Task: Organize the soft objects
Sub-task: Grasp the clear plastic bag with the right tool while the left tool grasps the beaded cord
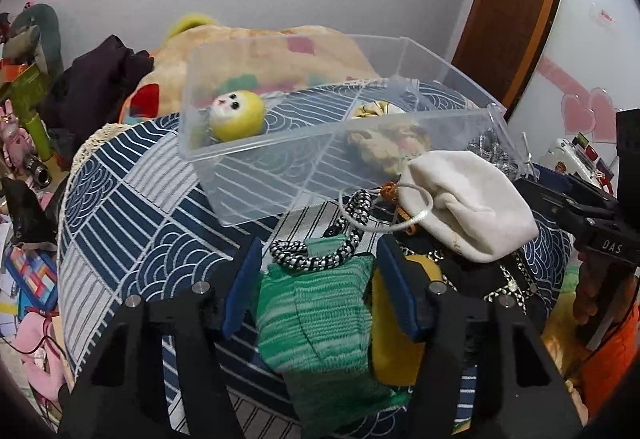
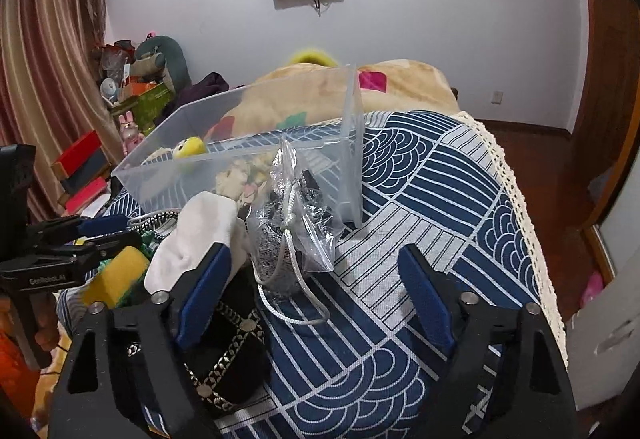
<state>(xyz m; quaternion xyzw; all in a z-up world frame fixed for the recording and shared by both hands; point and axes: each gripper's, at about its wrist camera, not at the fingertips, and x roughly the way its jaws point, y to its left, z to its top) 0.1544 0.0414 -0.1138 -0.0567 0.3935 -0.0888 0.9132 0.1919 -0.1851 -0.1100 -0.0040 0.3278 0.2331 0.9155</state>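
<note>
Partly hidden behind the left gripper [image 1: 318,279], a green knit pouch [image 1: 316,315] sits between its blue pads; whether they pinch it I cannot tell. The right gripper [image 2: 316,303] hangs open over the cloth [image 2: 420,175], holding nothing. One clear bin [image 1: 256,143] holds two toys: a yellow doll [image 1: 236,115] and a blurred beige one [image 1: 380,143]. One white pouch [image 1: 468,199] lies just outside it.

Knitted green pouch [image 1: 320,319]; glossy clear plastic bin [image 1: 320,143]; matt woven cloth [image 2: 420,199].
</note>
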